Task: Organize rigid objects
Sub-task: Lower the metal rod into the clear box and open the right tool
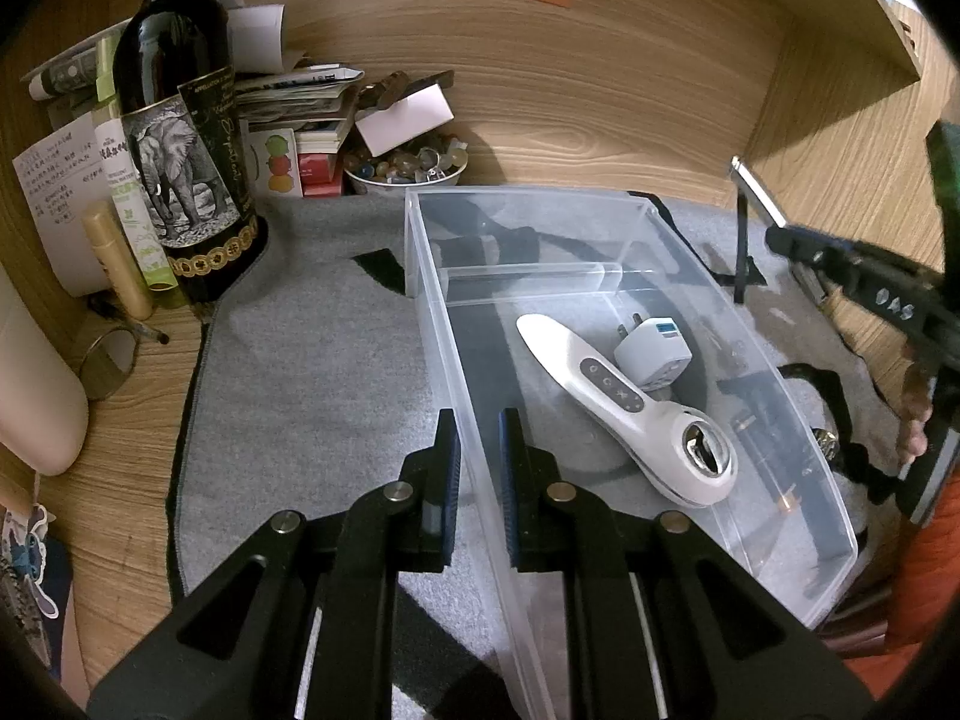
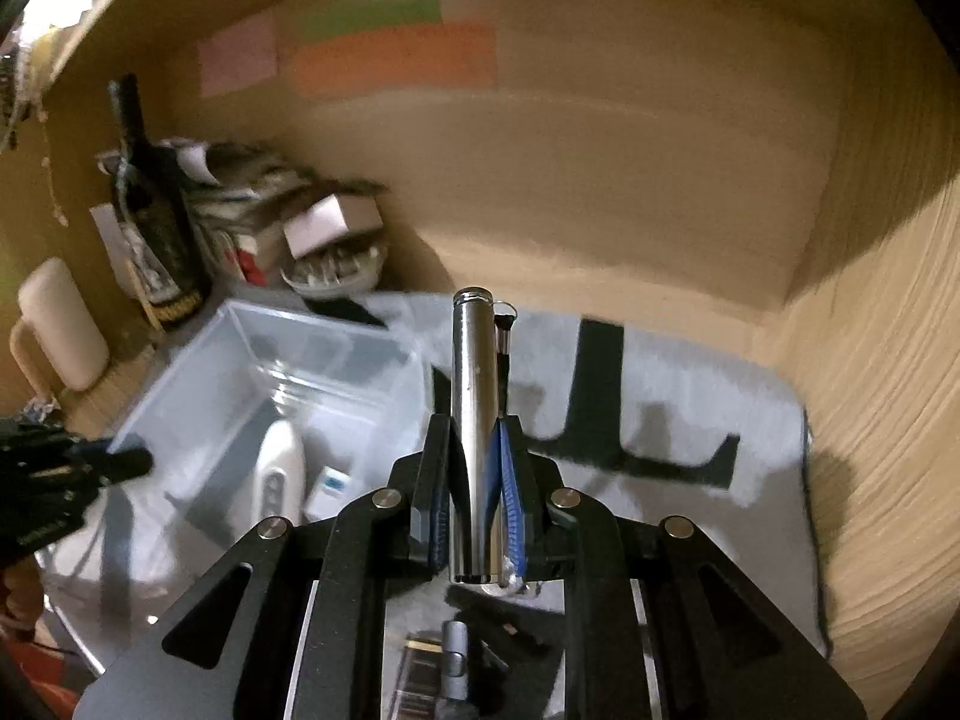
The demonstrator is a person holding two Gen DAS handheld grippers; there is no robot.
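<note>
A clear plastic bin (image 1: 780, 372) lies on a grey mat (image 1: 312, 372). In it lie a white handheld device (image 1: 624, 408) and a white plug adapter (image 1: 654, 354). My left gripper (image 1: 480, 462) is shut on the bin's left wall, one finger on each side. My right gripper (image 2: 477, 480) is shut on a shiny metal cylinder (image 2: 476, 420) with a small black item beside it, held above the mat to the right of the bin (image 2: 198, 396). It shows at the right of the left wrist view (image 1: 852, 276). The device (image 2: 282, 468) and adapter (image 2: 330, 489) show in the bin.
A wine bottle (image 1: 180, 168), tubes, papers and a bowl of stones (image 1: 408, 171) crowd the back left corner. Wooden walls enclose the desk at the back and right. Small dark objects lie on the mat below my right gripper (image 2: 456, 660). A cream mug (image 2: 57, 324) stands at left.
</note>
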